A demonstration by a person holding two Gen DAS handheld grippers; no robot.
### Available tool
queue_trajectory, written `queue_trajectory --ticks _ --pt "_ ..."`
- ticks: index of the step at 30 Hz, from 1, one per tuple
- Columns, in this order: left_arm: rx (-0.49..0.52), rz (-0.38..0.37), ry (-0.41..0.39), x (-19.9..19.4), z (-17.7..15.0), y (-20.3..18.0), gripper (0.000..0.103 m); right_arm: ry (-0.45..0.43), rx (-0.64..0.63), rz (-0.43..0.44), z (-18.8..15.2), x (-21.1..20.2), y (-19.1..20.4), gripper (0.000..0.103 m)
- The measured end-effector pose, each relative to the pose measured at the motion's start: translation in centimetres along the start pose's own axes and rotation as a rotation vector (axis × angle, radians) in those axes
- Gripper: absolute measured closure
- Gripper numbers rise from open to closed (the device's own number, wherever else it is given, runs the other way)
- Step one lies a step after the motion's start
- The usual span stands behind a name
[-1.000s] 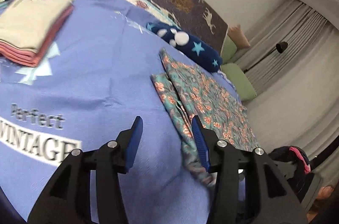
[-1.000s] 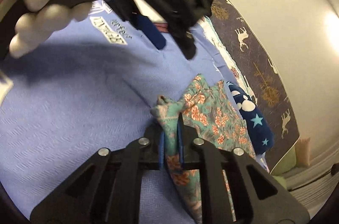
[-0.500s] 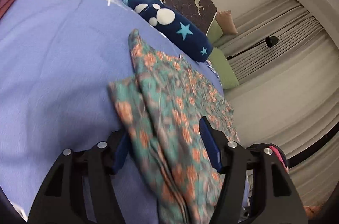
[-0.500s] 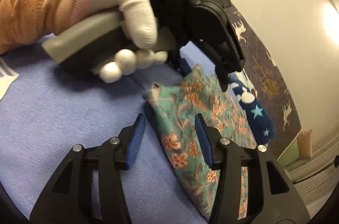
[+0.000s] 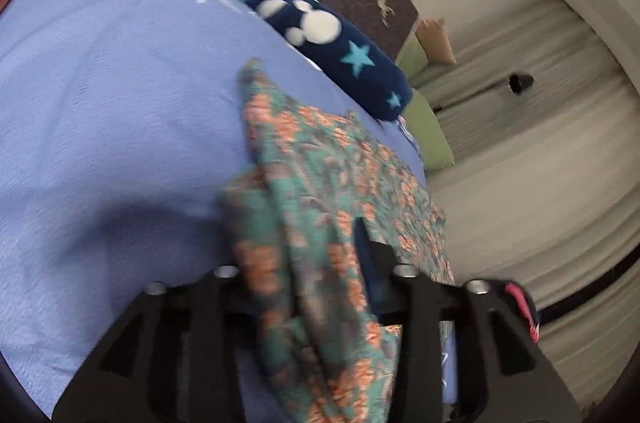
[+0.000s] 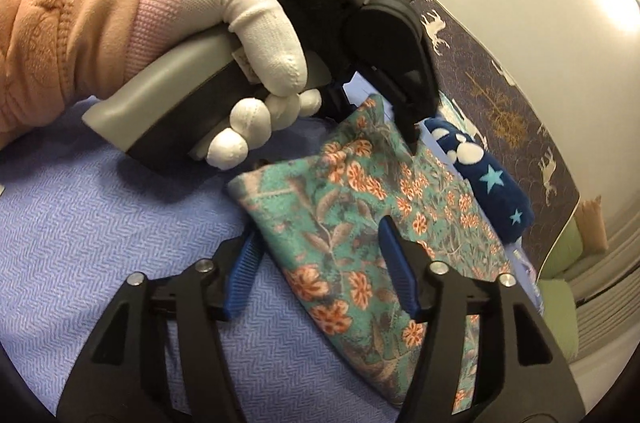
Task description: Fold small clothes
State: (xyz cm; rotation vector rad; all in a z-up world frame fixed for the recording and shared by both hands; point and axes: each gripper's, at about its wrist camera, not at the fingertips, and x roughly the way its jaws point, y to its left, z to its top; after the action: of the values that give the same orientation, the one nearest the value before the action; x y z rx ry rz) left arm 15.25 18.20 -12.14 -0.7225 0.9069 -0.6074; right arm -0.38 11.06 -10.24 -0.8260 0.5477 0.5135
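right hand-held gripper (image 6: 320,263): let go, jaws just opening | left hand-held gripper (image 5: 300,263): moved over floral garment (image 6: 360,223), closing

Teal garment (image 6: 352,207) with orange flowers, navy star-dotted roll (image 6: 492,183), periwinkle bedspread (image 6: 80,223).

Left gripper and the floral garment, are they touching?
Touching. In the left wrist view the floral garment lies between the fingers of the left gripper, draped over one; its jaws have just been closing.
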Motion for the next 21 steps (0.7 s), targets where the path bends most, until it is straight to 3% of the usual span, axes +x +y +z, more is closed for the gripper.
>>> queue_trajectory --ticks 2,4,21 --pt "0.04 0.014 0.018 0.6 0.3 -0.9 0.042 0.012 0.033 0.014 0.1 0.3 -0.6 0.036" --pt "0.076 0.035 0.033 1.4 0.5 -1.6 0.04 0.021 0.06 0.026 0.1 0.5 -0.8 0.036" --pt "0.077 0.037 0.03 1.6 0.8 -1.4 0.042 0.013 0.138 0.063 0.1 0.9 -1.4 0.038"
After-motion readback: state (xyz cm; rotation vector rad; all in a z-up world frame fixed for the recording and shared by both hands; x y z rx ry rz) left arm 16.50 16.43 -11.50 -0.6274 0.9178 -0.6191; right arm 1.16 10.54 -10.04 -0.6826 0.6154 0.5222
